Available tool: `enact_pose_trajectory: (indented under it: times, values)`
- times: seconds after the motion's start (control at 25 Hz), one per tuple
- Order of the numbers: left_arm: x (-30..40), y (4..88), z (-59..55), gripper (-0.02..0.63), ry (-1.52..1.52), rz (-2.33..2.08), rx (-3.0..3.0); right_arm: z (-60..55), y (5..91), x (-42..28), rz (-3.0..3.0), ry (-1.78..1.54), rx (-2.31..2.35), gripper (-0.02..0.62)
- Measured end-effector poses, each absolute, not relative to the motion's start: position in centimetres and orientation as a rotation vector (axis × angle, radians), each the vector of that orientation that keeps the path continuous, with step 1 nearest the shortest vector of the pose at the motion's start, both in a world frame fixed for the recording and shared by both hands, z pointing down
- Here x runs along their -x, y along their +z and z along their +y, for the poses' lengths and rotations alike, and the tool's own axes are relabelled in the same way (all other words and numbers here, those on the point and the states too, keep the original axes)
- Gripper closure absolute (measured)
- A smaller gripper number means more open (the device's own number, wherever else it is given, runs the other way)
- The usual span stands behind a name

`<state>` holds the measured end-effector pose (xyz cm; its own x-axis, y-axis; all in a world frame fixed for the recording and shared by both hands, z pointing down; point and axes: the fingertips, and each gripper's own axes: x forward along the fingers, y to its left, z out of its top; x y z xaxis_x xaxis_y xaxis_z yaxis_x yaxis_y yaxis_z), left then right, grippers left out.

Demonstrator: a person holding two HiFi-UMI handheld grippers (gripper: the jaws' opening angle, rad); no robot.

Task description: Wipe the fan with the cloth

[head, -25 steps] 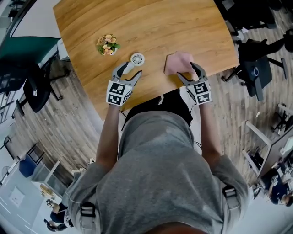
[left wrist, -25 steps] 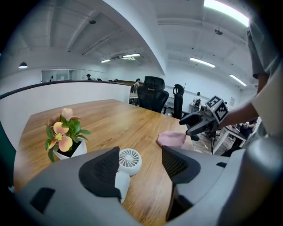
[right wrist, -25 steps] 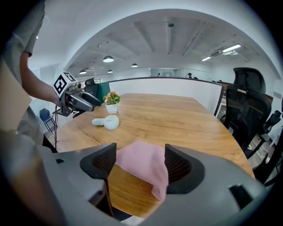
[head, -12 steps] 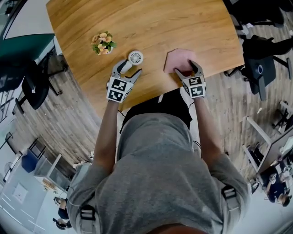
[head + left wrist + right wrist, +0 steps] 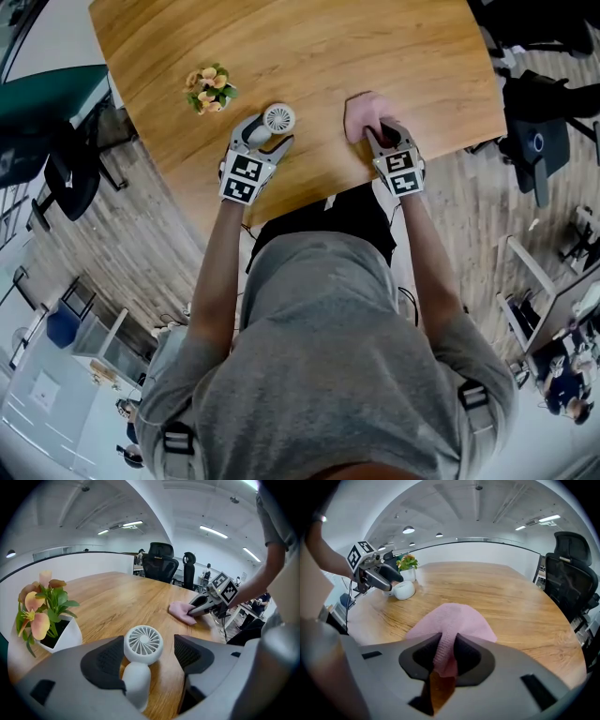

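A small white handheld fan [image 5: 279, 118] lies on the wooden table [image 5: 309, 47]. In the left gripper view its round head [image 5: 143, 642] and handle [image 5: 137, 682] lie between the jaws of my left gripper [image 5: 145, 654]. Those jaws have just been opening and stand open around the fan. The pink cloth [image 5: 362, 111] lies near the table's front edge. My right gripper [image 5: 382, 133] has just been closing and is shut on a raised fold of the cloth [image 5: 452, 620], pinched between its pads [image 5: 465, 654].
A small white pot of flowers [image 5: 210, 91] stands to the left of the fan and close to the left jaw [image 5: 47, 620]. Both grippers are near the table's front edge. Black office chairs [image 5: 539, 141] stand on the floor to the right.
Both grippers have come down onto the table. The right jaws went from wide open to shut on the cloth, bunching it up. The left jaws now straddle the fan.
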<state>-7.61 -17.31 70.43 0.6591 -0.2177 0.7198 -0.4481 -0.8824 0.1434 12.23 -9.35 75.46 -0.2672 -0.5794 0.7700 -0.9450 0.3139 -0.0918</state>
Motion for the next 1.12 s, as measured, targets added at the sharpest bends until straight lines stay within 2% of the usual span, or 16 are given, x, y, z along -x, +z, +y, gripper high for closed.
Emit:
enact_pose_trajectory:
  times: [0.12,0.2,1.12]
  values:
    - [7.6,70.8,-17.5,0.270,1.075,-0.512,-2.560,-9.6,75.5,-11.8,-1.956,0.719,-1.304,0.560]
    - [7.6,70.9,-17.8,0.267,1.096,-0.505,-2.569,-9.7,75.6,-11.6,-1.954,0.715,-1.293,0.568]
    - [5.7,74.7,-18.1,0.241,1.315,-0.403,-2.615,-9.8,75.5,-11.6,-2.001,0.761,-1.273,0.571]
